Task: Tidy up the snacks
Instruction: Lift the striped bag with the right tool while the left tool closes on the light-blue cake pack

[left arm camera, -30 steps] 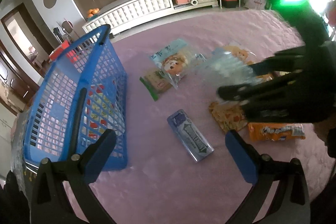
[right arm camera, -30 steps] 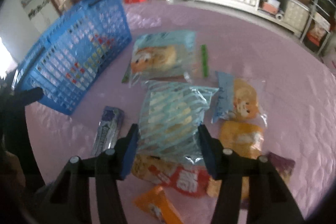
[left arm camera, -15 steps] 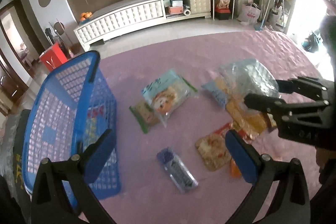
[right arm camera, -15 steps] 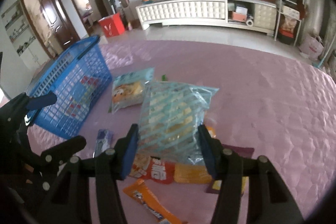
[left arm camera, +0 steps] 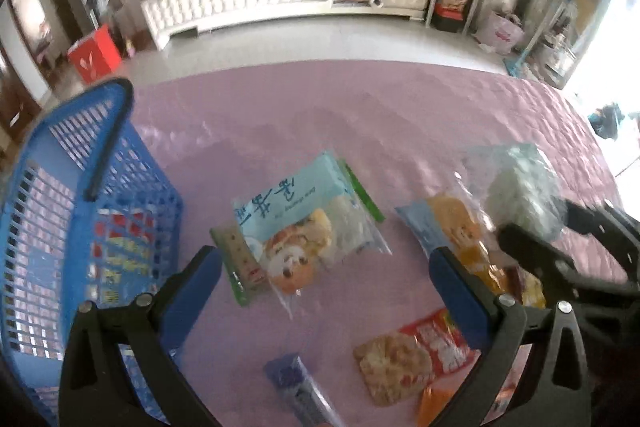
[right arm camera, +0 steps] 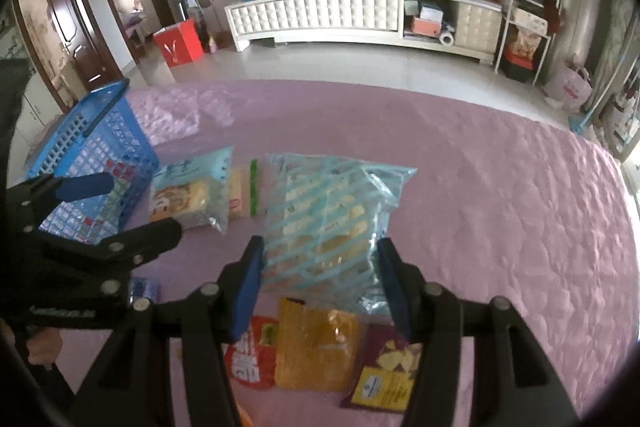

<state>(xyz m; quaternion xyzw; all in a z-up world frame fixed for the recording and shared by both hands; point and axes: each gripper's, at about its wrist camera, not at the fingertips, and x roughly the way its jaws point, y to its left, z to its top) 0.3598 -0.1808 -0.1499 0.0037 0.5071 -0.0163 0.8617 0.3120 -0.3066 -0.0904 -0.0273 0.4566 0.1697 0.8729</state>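
Observation:
My right gripper (right arm camera: 320,267) is shut on a clear bag with light-blue stripes (right arm camera: 328,223) and holds it above the pink table; it also shows in the left wrist view (left arm camera: 520,191). My left gripper (left arm camera: 324,283) is open and empty above a light-blue cartoon bag (left arm camera: 304,223). The blue basket (left arm camera: 68,227) stands at the left with packets inside; it also shows in the right wrist view (right arm camera: 100,155). Loose snacks lie on the table: a red packet (left arm camera: 416,351), a blue bar (left arm camera: 300,387), an orange bag (right arm camera: 316,347) and a dark red packet (right arm camera: 388,375).
The table is covered with a pink quilted cloth (right arm camera: 500,195). A green-edged packet (left arm camera: 240,271) lies under the cartoon bag. Beyond the table's far edge are a white cabinet (right arm camera: 340,11), a red box (right arm camera: 178,41) and a shelf rack (right arm camera: 528,11).
My right gripper has lifted the striped bag higher off the table. My left gripper has drawn back and tilted up, with the basket now further left in its view.

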